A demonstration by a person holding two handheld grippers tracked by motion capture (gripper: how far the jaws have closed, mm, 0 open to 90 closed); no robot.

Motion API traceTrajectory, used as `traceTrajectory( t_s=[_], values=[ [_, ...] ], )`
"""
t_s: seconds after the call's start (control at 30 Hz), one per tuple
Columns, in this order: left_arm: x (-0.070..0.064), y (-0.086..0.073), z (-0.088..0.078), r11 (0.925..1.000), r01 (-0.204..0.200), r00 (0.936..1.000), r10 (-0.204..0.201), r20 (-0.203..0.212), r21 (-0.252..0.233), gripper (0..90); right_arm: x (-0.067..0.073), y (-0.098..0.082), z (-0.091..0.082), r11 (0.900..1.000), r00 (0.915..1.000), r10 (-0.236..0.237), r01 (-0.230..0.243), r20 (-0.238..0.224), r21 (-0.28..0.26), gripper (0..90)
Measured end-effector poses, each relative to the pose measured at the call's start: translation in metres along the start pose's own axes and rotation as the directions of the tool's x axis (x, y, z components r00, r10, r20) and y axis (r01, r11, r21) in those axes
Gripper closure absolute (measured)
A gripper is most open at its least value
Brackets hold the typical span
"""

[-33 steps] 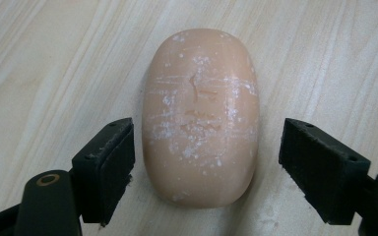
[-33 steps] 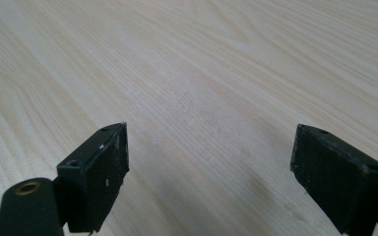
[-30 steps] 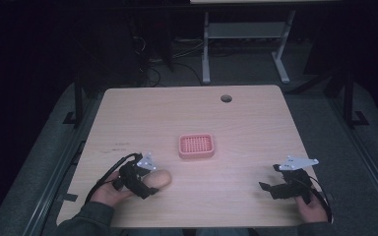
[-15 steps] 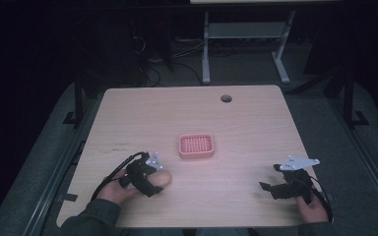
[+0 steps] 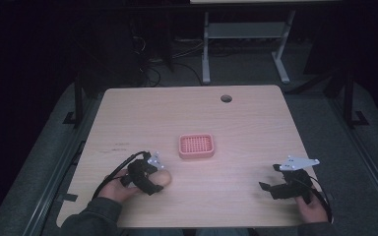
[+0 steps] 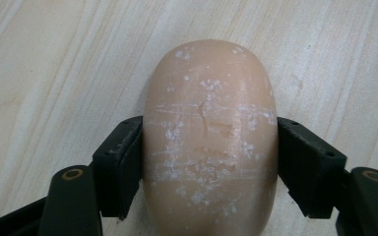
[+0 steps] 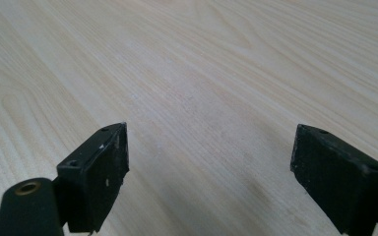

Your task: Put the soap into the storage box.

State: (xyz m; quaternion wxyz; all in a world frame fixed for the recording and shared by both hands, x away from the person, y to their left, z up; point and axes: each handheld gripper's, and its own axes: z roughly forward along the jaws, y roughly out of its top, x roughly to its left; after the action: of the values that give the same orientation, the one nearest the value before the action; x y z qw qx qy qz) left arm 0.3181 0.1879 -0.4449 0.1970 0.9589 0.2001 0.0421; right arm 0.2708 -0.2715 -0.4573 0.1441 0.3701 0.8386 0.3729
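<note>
- At the left of the counter [image 5: 256,128], near its front edge, our left gripper [image 6: 209,162] has its jaws pinching a smooth, peach-coloured bar of soap [image 6: 209,142] across its width; the bar seems to lie flat on the wood, though we cannot tell whether it has left the surface.
- The bar is rounded and glossy, flecked with white residue, and the pads meet it on its curved sides. We judge that a firmer squeeze could squirt it forward out of the jaws, while a light one could let it sag or twist as it is lifted.
- In the middle, well apart from the bar, sits a pink perforated soap dish [image 5: 196,146]. It looks light, so a low approach could nudge it along the counter, and a bar set down off-centre could hang over its rim.
- At the right, our right gripper [image 7: 211,182] hovers just above bare wood with its jaws spread wide and nothing between them. If the dish slides, this hand is too far away to steady it.
</note>
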Motion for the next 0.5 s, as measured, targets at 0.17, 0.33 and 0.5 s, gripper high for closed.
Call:
traceTrajectory(
  t_s=[0.17,0.33,0.5],
  values=[
    [-0.0004,0.0029,0.0,0.9998,-0.012,0.9999,0.013,-0.009,0.017,32.1,0.0002,0.0001,-0.0001,1.0,1.0,-0.004,0.004,-0.001,0.001,14.1],
    [-0.002,0.0031,-0.0002,0.9998,-0.013,0.9999,0.013,-0.001,0.017,32.4,-0.0001,0.0,-0.0008,1.0,1.0,-0.004,0.004,0.001,-0.004,14.1],
    [-0.0028,0.0039,-0.0024,0.9997,-0.019,0.9998,0.019,-0.01,0.015,32.5,-0.0003,0.0001,-0.0006,1.0,1.0,-0.003,0.003,-0.002,-0.005,14.1]
  ],
)
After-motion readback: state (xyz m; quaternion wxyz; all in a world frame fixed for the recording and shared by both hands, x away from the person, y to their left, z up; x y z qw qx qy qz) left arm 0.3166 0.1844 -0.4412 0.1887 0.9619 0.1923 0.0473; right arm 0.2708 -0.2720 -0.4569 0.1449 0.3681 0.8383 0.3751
